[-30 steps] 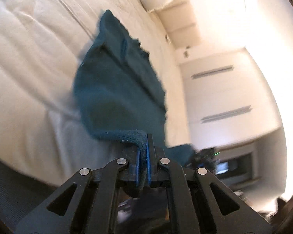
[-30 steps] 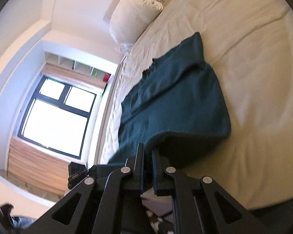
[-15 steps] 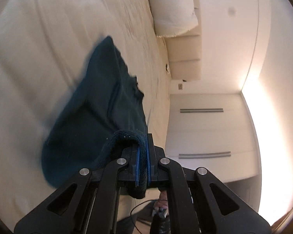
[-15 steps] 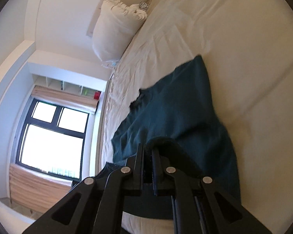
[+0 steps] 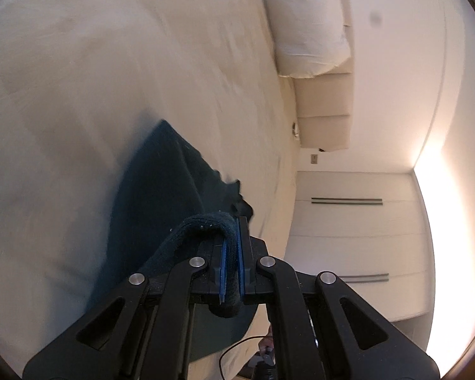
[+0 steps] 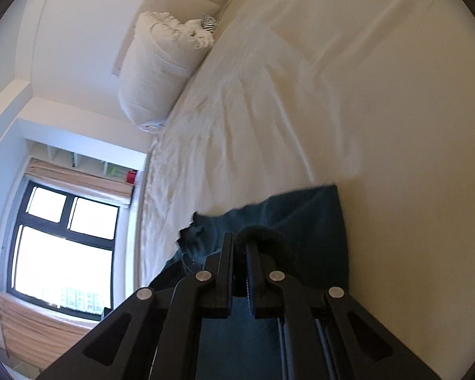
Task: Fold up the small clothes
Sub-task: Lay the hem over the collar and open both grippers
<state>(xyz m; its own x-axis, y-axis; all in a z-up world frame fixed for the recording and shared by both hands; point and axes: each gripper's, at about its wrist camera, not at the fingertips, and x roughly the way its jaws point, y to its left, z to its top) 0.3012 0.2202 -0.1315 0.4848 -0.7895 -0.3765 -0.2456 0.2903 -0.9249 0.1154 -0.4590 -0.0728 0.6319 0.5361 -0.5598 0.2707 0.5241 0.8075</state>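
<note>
Dark green cloth (image 5: 161, 196) lies on the bed (image 5: 79, 79). My left gripper (image 5: 232, 247) and right gripper (image 6: 240, 253) each pinch an edge. Folding is only half done, I think.

I see a cream bed (image 5: 110, 63) with a white pillow (image 5: 304, 22) against its padded headboard (image 5: 324, 101). Beyond stand pale wardrobe doors (image 5: 354, 237). A dark-framed window (image 6: 63, 243) glows under open shelves (image 6: 79, 158).

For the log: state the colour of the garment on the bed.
Dark teal garment, plain, no pattern; clearest in the left wrist view.
</note>
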